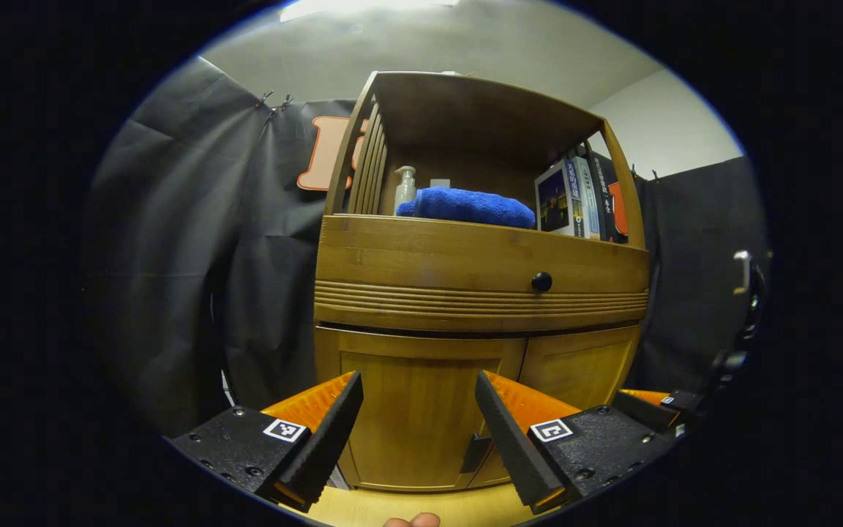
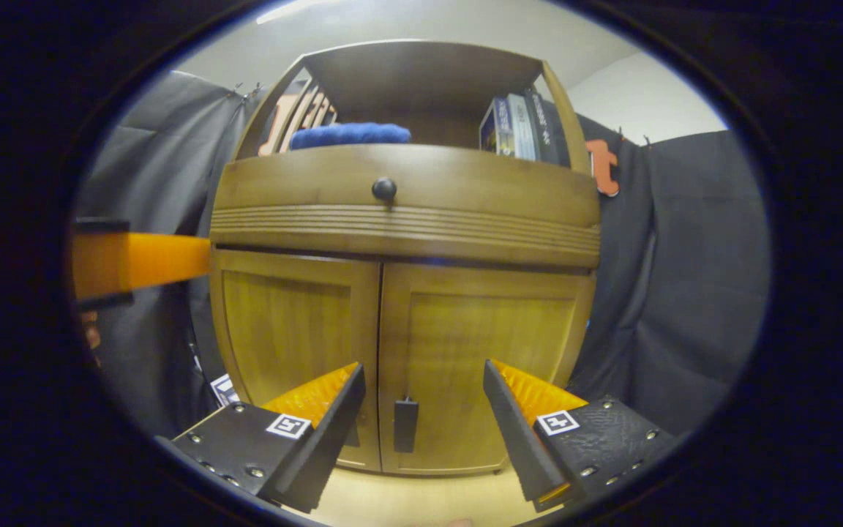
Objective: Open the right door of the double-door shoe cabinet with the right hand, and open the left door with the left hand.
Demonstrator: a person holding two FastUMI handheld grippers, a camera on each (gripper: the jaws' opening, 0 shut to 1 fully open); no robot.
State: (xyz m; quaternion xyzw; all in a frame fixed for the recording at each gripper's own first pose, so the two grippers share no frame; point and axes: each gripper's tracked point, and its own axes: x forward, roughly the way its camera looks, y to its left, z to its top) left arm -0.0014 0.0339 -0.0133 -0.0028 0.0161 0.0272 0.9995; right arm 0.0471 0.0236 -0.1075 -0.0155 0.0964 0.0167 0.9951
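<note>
Both doors of the shoe cabinet (image 2: 403,293) are shut, so the task is at its start: the approach, with neither handle touched yet. In the right gripper view the right gripper (image 2: 421,410) has its fingers spread wide, holding nothing, and it faces the lower half of the cabinet nearly square. The right door (image 2: 487,366) lies ahead between its fingers, and that door's dark handle (image 2: 405,424) sits low, just beside the centre seam, framed between the fingertips but apart from them. The left door (image 2: 293,329) is beside it, its handle mostly hidden behind a finger.

The next move, by my reading, calls for the right gripper to go forward and down to that handle, narrow onto it, then pull outward along the hinge's arc.

The left gripper (image 1: 418,413) is also wide and empty, and in the left gripper view it looks at the left door (image 1: 418,410) from farther left and lower, with a dark handle (image 1: 475,451) near its right finger.

The left gripper view also shows things on the open shelf: a blue towel (image 1: 465,206), a pump bottle (image 1: 405,187) and books (image 1: 579,197), with the drawer knob (image 1: 541,281) below; a wooden counter (image 1: 392,509) carries the cabinet. The right gripper view gives the clear seam between the doors
</note>
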